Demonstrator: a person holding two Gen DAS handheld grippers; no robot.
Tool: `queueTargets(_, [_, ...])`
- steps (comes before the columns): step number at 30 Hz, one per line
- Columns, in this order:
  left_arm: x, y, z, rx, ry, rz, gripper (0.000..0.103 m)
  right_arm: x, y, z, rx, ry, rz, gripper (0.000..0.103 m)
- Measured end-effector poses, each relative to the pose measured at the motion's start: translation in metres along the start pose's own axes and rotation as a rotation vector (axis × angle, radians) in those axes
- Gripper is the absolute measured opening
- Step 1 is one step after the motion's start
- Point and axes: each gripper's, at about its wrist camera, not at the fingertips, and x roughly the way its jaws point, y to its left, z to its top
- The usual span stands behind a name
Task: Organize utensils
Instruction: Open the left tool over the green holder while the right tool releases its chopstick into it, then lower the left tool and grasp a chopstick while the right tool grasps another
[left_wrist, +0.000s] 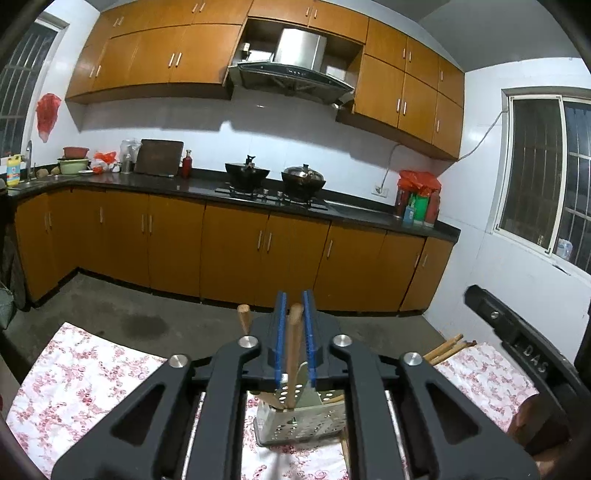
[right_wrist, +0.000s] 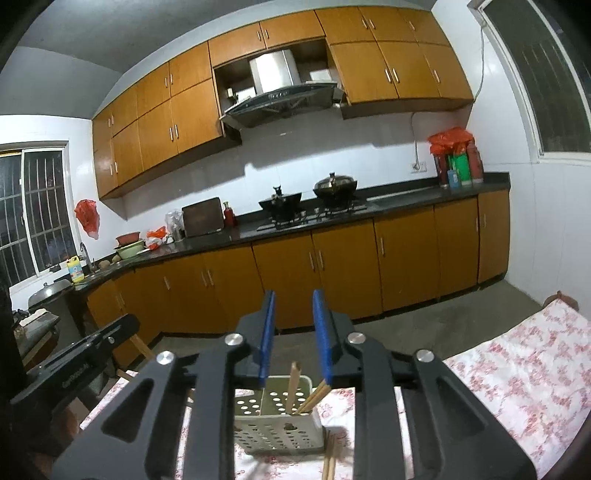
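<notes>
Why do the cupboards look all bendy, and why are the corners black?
Left wrist view: the fisheye lens bows the upper cupboards and darkens the corners; light glares off the white wall tiles. Right wrist view: same curve, and the worktop slopes. In both, the near gripper parts look slightly soft.

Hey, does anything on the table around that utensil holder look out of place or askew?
Yes. A pair of chopsticks lies loose on the floral tablecloth in front of the perforated holder, not in it. More wooden sticks lie at the table's far edge in the left wrist view. Those inside the holder lean at different angles.
</notes>
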Motion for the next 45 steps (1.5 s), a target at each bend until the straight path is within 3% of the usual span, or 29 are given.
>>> queueTargets(2, [-0.009, 0.001, 0.001, -0.004, -0.012, 0.003, 0.027, -0.010, -0.003, 0.003, 0.001, -0.011, -0.012, 0.028])
queueTargets(7, [-0.038, 0.009, -0.001, 0.005, -0.022, 0.030, 0.029, -0.039, -0.025, -0.003, 0.029, 0.005, -0.073, 0.032])
queueTargets(12, [-0.061, 0.032, -0.025, 0.001, 0.020, 0.102, 0.036, -0.047, -0.059, -0.049, 0.051, 0.143, -0.168, 0.033])
queueTargets(16, [-0.057, 0.057, -0.071, -0.004, 0.151, 0.197, 0.036, -0.029, -0.079, -0.105, 0.095, 0.340, -0.183, 0.032])
queueTargets(20, [-0.043, 0.076, -0.119, -0.047, 0.308, 0.225, 0.036, -0.012, -0.073, -0.169, 0.116, 0.548, -0.110, 0.019])
queueTargets(23, [-0.036, 0.082, -0.150, -0.060, 0.404, 0.225, 0.036, -0.009, -0.056, -0.199, 0.090, 0.626, -0.059, 0.016])
queueTargets(28, [-0.034, 0.079, -0.180, -0.061, 0.486, 0.213, 0.036, -0.003, -0.040, -0.220, 0.062, 0.680, -0.019, 0.015])
queueTargets(45, [-0.018, 0.064, -0.201, -0.053, 0.568, 0.136, 0.036, 0.003, -0.029, -0.232, -0.012, 0.705, -0.042, 0.009])
